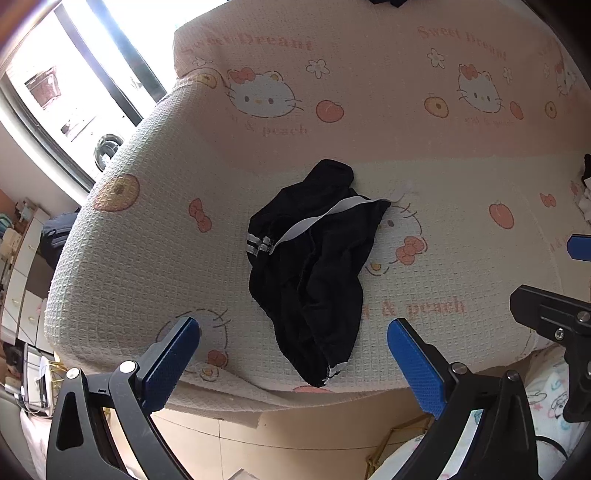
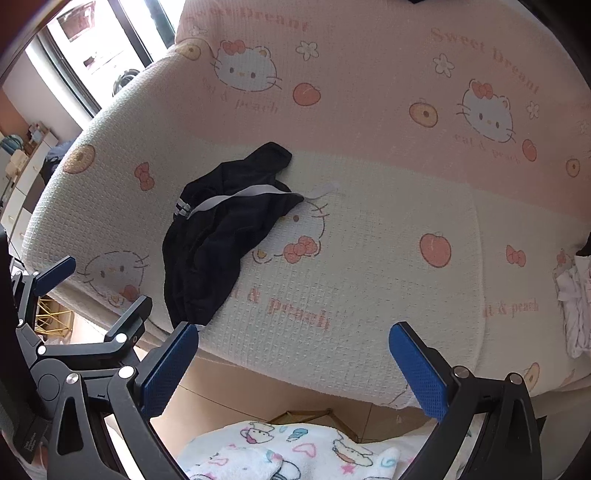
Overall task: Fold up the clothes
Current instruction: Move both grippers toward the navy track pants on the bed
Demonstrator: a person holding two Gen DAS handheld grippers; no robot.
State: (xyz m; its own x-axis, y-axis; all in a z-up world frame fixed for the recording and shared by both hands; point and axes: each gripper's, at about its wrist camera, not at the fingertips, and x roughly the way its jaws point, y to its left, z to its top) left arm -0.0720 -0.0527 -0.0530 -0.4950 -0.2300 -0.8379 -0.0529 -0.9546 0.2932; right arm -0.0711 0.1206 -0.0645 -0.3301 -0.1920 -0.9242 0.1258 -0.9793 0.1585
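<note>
Cat-print sofa cover [image 1: 155,236] bears crumpled black shorts [image 1: 314,266], unfolded, mid-seat near front edge. Left gripper [image 1: 293,354] and right gripper [image 2: 293,360] both spread, empty, short of cloth. Likely pre-grasp; next: pinch waistband, spread flat.

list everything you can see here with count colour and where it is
black garment: 1, black with white stripes, crumpled on the sofa seat near its front edge
sofa cover: 1, cream and pink with cat and peach print, over seat and backrest
white clothes: 1 pile, white, at the right end of the seat
dark item: 1, dark, on top of the backrest, mostly cut off
printed fleece fabric: 1, white with pastel cartoons, below the seat at the bottom of the right wrist view
window: 1, bright, far left
left tool: 1, black with blue pads, open, in front of the garment
right tool: 1, black with blue pads, open, empty
</note>
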